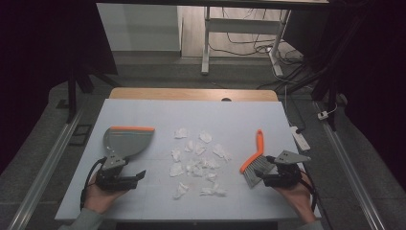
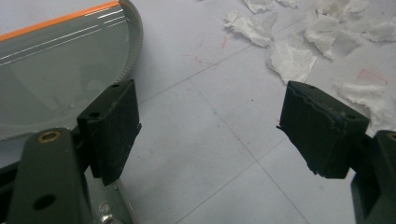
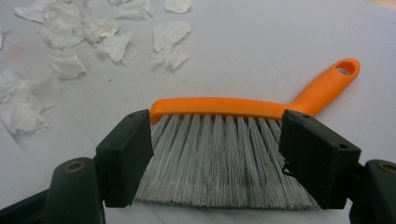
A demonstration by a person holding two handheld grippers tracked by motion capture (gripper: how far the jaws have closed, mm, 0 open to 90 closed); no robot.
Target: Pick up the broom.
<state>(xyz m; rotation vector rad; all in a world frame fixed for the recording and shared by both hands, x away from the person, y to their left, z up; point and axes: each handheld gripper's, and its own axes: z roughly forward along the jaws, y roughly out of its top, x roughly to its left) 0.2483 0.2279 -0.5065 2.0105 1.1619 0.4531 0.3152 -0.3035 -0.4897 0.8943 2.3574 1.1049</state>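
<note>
A grey dustpan [image 1: 127,141] with an orange lip lies at the table's left, its handle pointing toward me. My left gripper [image 1: 138,177] sits just below it, open, with bare table between its fingers [image 2: 114,130]; the dustpan [image 2: 56,79] lies to their left. Several torn white paper scraps [image 1: 198,160] litter the middle. An orange hand brush [image 1: 256,153] with grey bristles lies at the right. My right gripper [image 1: 264,178] is open right at the bristle end; in the right gripper view the bristles [image 3: 219,154] lie between its fingers [image 3: 126,154], and I cannot tell whether they touch.
The white board [image 1: 143,110] covers a wooden table whose edge [image 1: 191,93] shows at the back. A white power strip [image 1: 300,136] lies off the right edge. Scraps [image 2: 292,58] lie ahead and right of the left gripper, and more scraps [image 3: 70,37] lie left of the brush.
</note>
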